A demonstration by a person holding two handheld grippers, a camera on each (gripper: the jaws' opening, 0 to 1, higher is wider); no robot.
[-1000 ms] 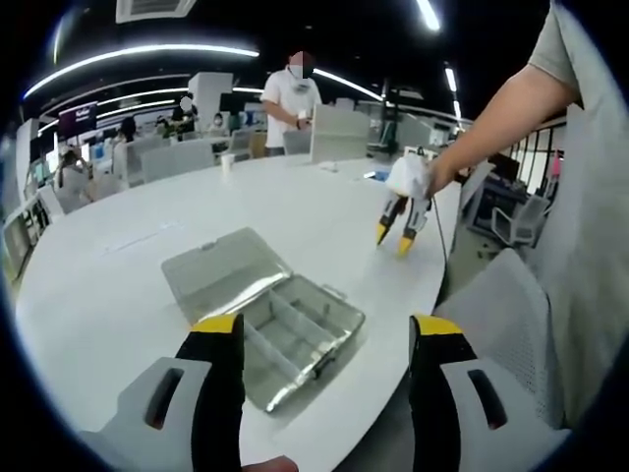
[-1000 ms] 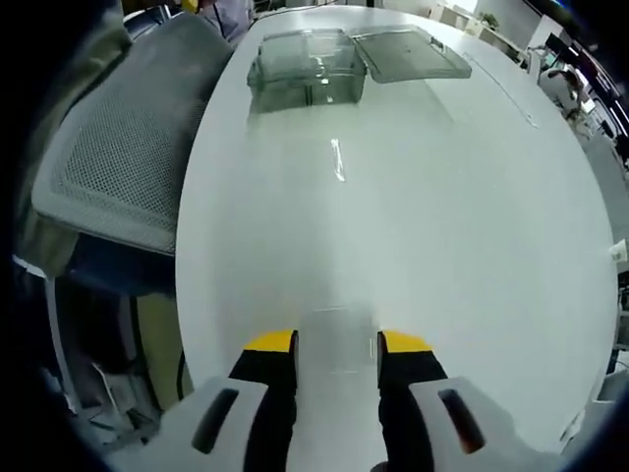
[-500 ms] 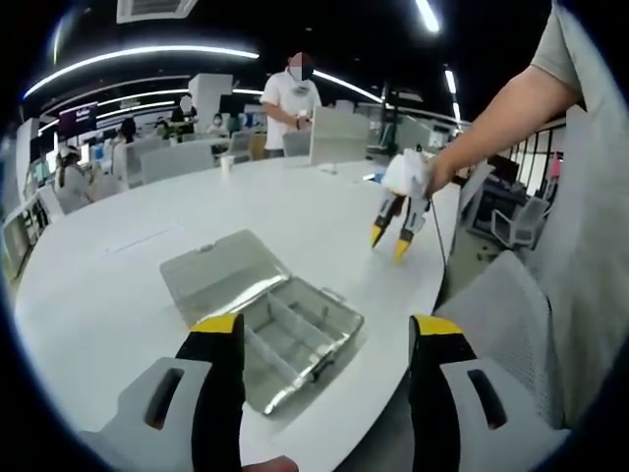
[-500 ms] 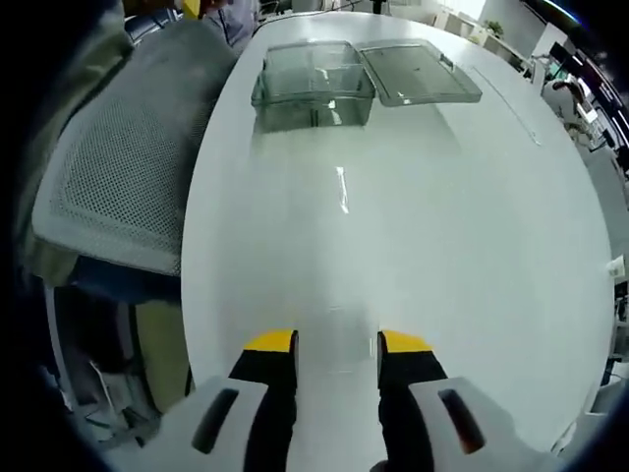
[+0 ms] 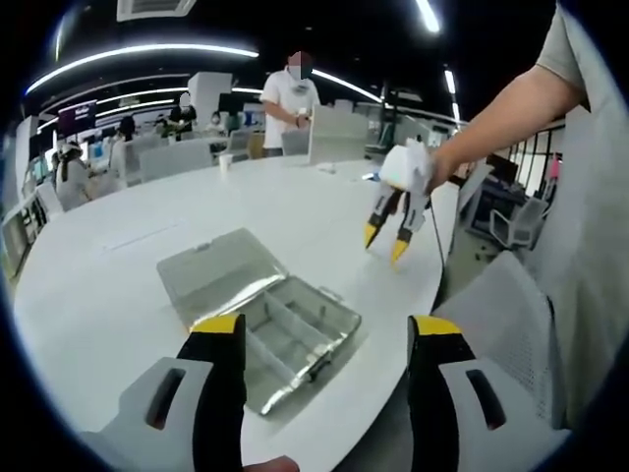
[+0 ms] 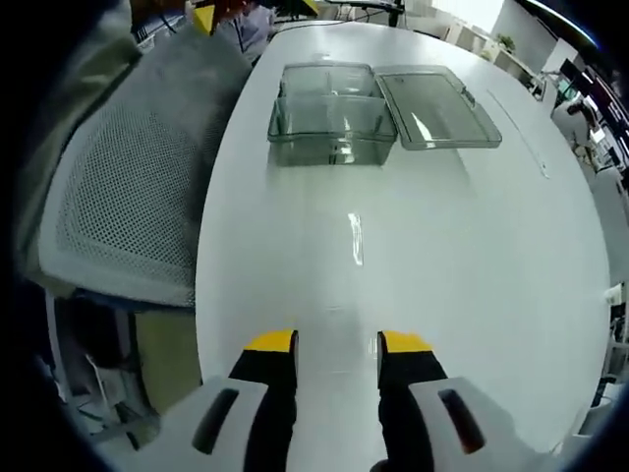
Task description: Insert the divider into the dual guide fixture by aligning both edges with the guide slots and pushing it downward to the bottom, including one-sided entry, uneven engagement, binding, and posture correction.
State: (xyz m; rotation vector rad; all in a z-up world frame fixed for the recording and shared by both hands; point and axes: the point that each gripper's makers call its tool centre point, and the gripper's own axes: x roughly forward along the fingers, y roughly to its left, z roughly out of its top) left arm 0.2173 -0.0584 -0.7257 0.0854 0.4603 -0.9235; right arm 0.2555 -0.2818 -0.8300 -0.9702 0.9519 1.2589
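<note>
A clear plastic compartment box (image 5: 295, 339) lies on the white table (image 5: 118, 285) with its lid (image 5: 211, 270) folded open flat. My left gripper (image 5: 326, 339) hovers over the box's near side, open, with nothing between its jaws. The right gripper (image 5: 384, 239), held by a gloved hand (image 5: 408, 169), hangs open above the table's right edge. In the right gripper view the box (image 6: 334, 113) and lid (image 6: 434, 106) sit ahead. A thin clear strip (image 6: 355, 239), apparently the divider, lies flat between the box and my open right gripper (image 6: 337, 344).
A grey mesh chair (image 6: 128, 197) stands against the table's edge beside the box, and shows as a chair back (image 5: 501, 315) in the left gripper view. Several people sit or stand at desks (image 5: 295, 93) beyond the far side of the table.
The right gripper has risen and come nearer the box, so the box and the strip look larger and lower in its view. The left gripper has barely moved.
</note>
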